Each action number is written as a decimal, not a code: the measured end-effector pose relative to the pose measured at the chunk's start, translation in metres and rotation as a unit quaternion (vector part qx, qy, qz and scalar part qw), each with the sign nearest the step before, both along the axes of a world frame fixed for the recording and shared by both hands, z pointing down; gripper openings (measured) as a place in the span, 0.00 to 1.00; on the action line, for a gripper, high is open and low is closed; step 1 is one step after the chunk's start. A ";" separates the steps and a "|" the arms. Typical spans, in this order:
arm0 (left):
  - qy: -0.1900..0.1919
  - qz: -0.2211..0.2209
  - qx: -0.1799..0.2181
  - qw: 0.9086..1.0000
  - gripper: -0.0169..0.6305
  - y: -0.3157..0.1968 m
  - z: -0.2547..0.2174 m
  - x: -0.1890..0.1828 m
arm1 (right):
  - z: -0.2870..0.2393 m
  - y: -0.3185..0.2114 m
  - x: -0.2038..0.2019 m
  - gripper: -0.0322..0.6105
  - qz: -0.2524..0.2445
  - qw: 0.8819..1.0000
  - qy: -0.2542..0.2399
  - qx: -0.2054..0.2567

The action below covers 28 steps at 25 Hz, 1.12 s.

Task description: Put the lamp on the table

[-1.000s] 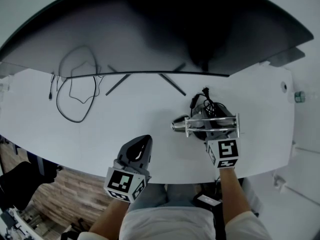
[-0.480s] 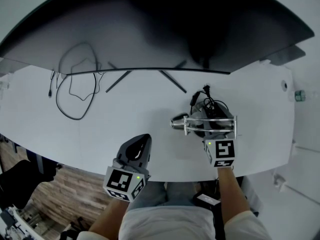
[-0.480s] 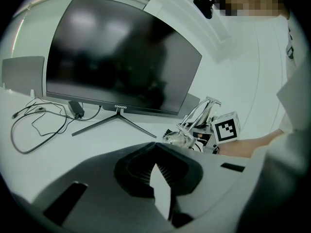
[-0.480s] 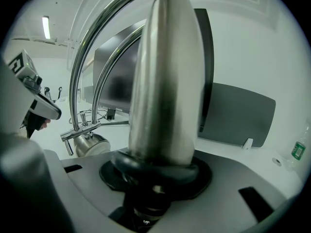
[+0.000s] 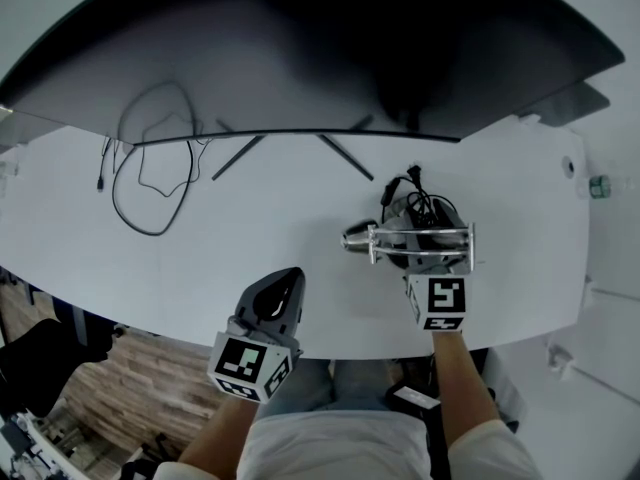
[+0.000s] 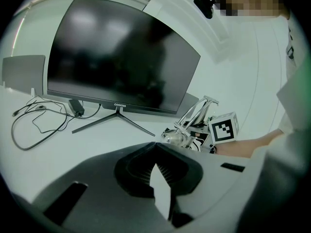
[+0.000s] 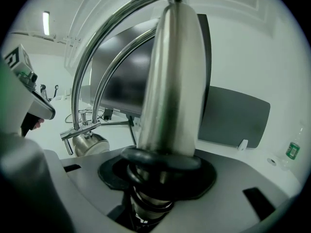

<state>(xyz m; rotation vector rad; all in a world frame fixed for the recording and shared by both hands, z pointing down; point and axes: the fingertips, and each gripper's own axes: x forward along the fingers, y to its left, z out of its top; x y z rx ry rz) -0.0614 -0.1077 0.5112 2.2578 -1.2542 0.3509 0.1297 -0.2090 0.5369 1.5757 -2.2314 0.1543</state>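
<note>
The lamp, chrome with curved arms and a small metal head, stands on the white table near its front right. My right gripper sits around the lamp's base post. Its jaws are opening, with the post still between them. The lamp head hangs low to the left in the right gripper view. My left gripper rests over the table's front edge, shut and holding nothing. From the left gripper view the lamp stands ahead to the right.
A wide curved monitor spans the back of the table on thin splayed legs. A loose black cable loops at the back left. A small bottle stands at the far right edge. A grey panel leans behind the lamp.
The right gripper has drawn slightly back and up along the lamp, and the lamp stays where it stood. The left gripper has not moved.
</note>
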 end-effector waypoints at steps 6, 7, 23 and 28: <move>-0.002 0.001 -0.003 1.000 0.03 0.004 0.000 -0.002 | 0.005 0.008 0.006 0.38 0.014 1.000 -0.010 -0.005; -0.001 0.001 -0.002 1.000 0.03 0.005 0.000 -0.002 | 0.005 0.010 0.006 0.38 0.014 1.000 -0.011 -0.007; 0.005 0.018 0.018 1.000 0.03 0.012 -0.014 0.007 | -0.002 0.036 0.017 0.40 0.037 0.999 -0.024 -0.017; -0.001 0.024 0.019 1.000 0.03 0.013 -0.023 0.008 | -0.004 0.051 0.021 0.40 0.042 0.998 -0.028 -0.021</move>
